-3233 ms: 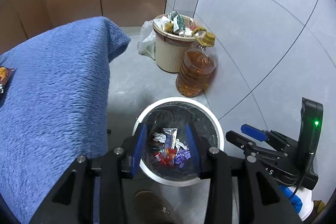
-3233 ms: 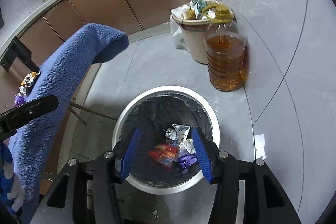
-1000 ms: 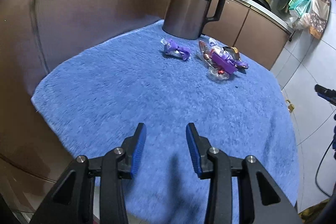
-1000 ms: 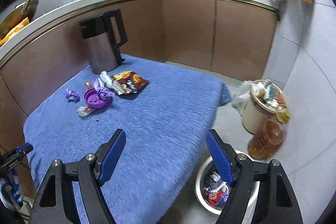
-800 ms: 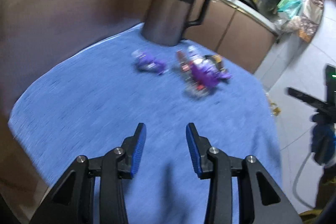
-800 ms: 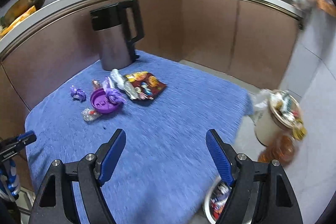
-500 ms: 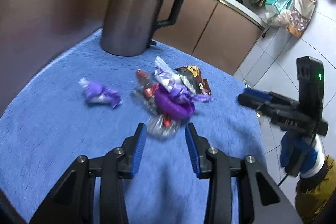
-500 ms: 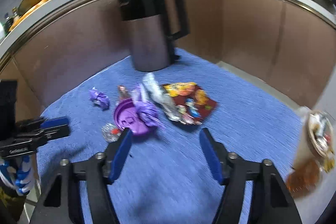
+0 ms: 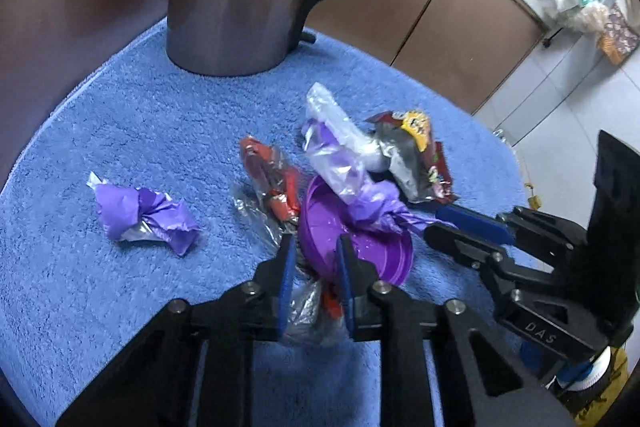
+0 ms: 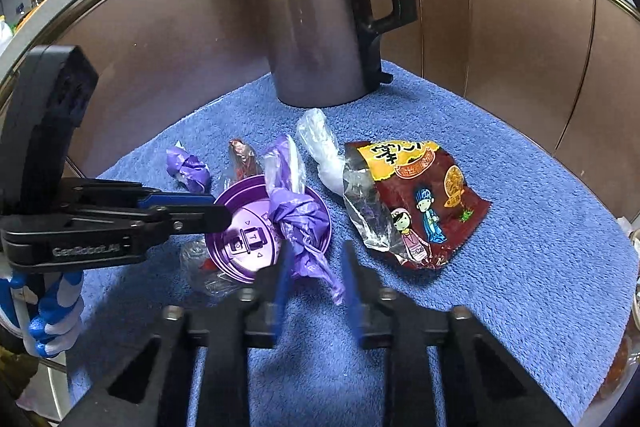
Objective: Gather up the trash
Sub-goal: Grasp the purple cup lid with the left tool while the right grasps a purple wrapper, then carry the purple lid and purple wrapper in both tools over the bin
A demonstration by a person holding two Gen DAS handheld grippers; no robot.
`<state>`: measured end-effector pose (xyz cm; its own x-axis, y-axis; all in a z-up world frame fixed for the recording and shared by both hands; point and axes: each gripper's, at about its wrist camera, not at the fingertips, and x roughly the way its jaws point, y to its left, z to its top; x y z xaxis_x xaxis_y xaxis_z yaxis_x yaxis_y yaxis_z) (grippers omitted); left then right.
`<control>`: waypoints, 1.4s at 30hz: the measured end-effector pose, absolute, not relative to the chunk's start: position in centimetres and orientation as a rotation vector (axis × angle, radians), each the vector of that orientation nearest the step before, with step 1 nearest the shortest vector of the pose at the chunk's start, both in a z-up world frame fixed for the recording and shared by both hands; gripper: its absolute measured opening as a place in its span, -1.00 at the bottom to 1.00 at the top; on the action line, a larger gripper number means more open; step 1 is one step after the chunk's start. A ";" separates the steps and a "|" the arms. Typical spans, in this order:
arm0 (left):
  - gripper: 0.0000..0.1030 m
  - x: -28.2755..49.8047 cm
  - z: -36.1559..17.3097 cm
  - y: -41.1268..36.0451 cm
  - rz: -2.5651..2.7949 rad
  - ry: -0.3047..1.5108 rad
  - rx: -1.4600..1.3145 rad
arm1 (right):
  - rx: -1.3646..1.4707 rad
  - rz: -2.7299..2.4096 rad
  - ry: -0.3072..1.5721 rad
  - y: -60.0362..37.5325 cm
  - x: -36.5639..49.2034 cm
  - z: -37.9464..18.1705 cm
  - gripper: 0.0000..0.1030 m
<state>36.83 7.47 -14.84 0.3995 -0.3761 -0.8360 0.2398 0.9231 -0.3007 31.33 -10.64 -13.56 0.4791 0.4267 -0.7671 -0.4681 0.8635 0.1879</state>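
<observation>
Trash lies in a heap on the blue cloth [image 10: 480,307]. It holds a purple lid [image 10: 248,239], a crumpled purple wrapper [image 10: 300,219] on the lid, and a clear wrapper with red inside [image 9: 308,311]. My left gripper [image 9: 315,267] is closing at the lid's near rim, and the clear wrapper fills the gap between its pads. My right gripper [image 10: 316,271], blurred, is closing on the purple wrapper's tail. Each gripper shows in the other's view, the left gripper [image 10: 224,213] at the lid's left edge and the right gripper [image 9: 434,227] at the wrapper's tip.
A steel kettle [image 10: 320,27] with a black handle stands just behind the heap. A brown and yellow snack bag [image 10: 420,203], a clear bag [image 10: 320,143], a red wrapper [image 9: 272,179] and a small purple wrapper [image 9: 140,215] lie around the lid. Brown cabinets ring the cloth.
Both grippers have swung from over the white bin to the blue cloth and moved in on the heap by the kettle. Both pairs of jaws have narrowed, the right from wide.
</observation>
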 end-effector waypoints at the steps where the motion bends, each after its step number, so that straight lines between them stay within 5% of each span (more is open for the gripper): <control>1: -0.76 36.7 -15.0 7.4 -0.387 1.103 -0.142 | -0.048 0.548 0.924 -10.7 31.3 -13.6 -0.78; 7: -0.92 36.5 -15.1 6.6 -0.326 1.101 -0.109 | -0.045 0.564 0.926 -11.0 30.9 -13.8 -0.88; 18: -0.93 33.1 -12.1 7.1 -0.298 1.025 -0.115 | 0.005 0.544 0.801 -13.8 26.4 -8.7 -0.92; 42: -0.93 21.2 1.8 5.3 -0.329 0.784 -0.100 | 0.048 0.382 0.548 -22.1 11.3 2.9 -0.92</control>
<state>21.18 5.29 1.81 0.6601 -0.3271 -0.6762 0.2536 0.9444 -0.2092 11.29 -22.06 2.87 0.7849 0.3668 -0.4994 -0.3414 0.9286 0.1454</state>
